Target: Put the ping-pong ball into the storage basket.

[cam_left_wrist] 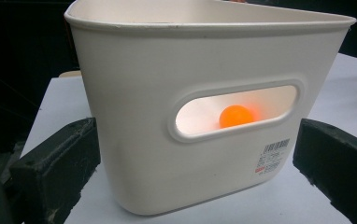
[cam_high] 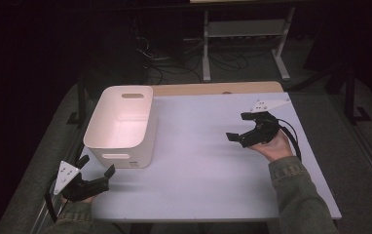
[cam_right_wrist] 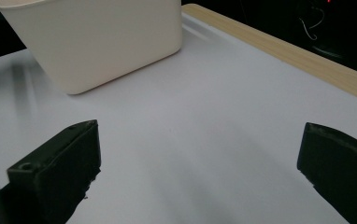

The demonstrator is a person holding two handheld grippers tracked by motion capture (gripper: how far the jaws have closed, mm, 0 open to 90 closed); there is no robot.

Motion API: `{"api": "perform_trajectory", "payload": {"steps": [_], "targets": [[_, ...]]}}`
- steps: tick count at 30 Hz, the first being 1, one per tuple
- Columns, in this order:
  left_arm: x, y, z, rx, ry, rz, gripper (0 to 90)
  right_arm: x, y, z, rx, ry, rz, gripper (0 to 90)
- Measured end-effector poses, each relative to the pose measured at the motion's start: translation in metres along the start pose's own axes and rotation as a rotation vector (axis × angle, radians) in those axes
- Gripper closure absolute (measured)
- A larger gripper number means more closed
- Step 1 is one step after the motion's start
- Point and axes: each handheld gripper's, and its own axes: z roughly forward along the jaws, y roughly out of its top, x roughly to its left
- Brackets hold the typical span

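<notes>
Left gripper (cam_high: 96, 179), jaws spread, faces the white bin (cam_high: 120, 124) at left of frame; advise straddling its near wall squarely before closing; right gripper (cam_high: 245, 127) idles, jaws spread.

- The orange ball (cam_left_wrist: 236, 116) shows through the white bin's (cam_left_wrist: 167, 70) handle slot alone; its lower edge is hidden by the slot rim.
- The barcode label (cam_left_wrist: 272, 156) (at 5 o'clock from the slot) is too small to read.
- The bin's (cam_right_wrist: 97, 37) top is cut off at 12 o'clock in the right gripper view.
</notes>
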Motion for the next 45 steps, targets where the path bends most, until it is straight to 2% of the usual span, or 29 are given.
{"api": "perform_trajectory", "payload": {"steps": [14,33,45], "targets": [[0.000,0.000,0.000,0.006,0.006,-0.001,0.1,0.002,-0.031,-0.021,-0.041,-0.057,0.052,0.0],[0.000,0.000,0.000,0.004,0.005,-0.001,0.1,0.008,-0.066,-0.035,-0.061,-0.114,0.092,0.0],[0.000,0.000,-0.001,-0.001,0.005,-0.007,0.1,0.013,-0.090,-0.042,-0.071,-0.169,0.112,0.0]]}}
